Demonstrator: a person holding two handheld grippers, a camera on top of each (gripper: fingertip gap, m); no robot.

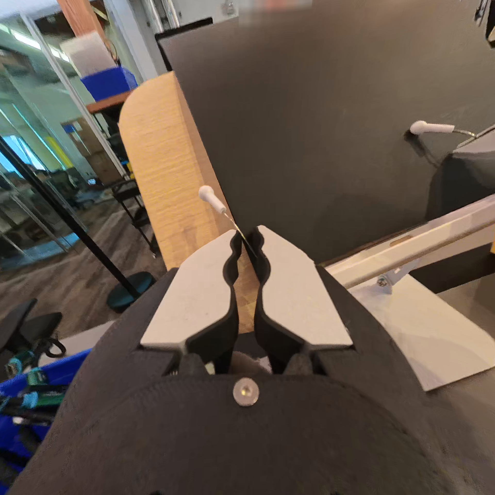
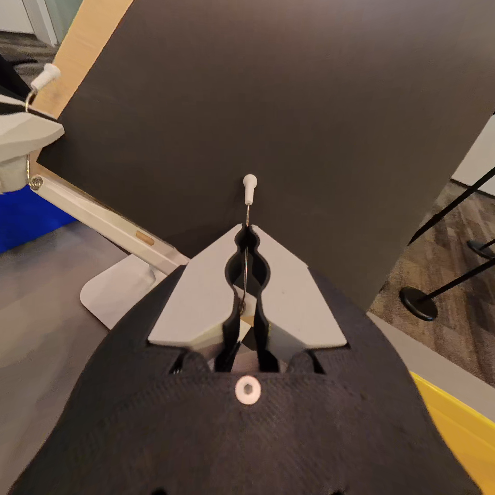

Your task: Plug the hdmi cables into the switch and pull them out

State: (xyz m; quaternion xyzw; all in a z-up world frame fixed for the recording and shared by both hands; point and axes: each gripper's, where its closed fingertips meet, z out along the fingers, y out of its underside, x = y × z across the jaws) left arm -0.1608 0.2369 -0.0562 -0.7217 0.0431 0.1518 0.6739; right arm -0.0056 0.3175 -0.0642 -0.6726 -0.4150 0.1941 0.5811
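Two thin wire arms on a white stand [image 2: 112, 289] are being handled; the HDMI cables and the switch are not showing in either view. The right gripper [image 2: 247, 227] is pressing its fingertips together on the right wire arm [image 2: 248, 214], which is rising out between them to a white cap [image 2: 249, 187]. The left gripper [image 1: 246, 233] is holding its fingers almost closed, with the left wire arm [image 1: 235, 227] running between the tips and lying against the right-hand pad; whether it is actually pinching the wire cannot be told. That arm is ending in its own white tip [image 1: 211, 199], angled up and to the left. In the right wrist view, the left wire arm is joining the stand's ledge bar [image 2: 107, 214] at a small coil spring [image 2: 37, 182]. A dark board [image 1: 321, 134] is leaning back on the stand, filling the space behind both caps. A light wooden panel [image 1: 160, 160] is standing just left of the board. The stand is sitting on a grey tabletop [image 2: 40, 294], with a blue bin [image 2: 26, 214] beyond its far left edge.
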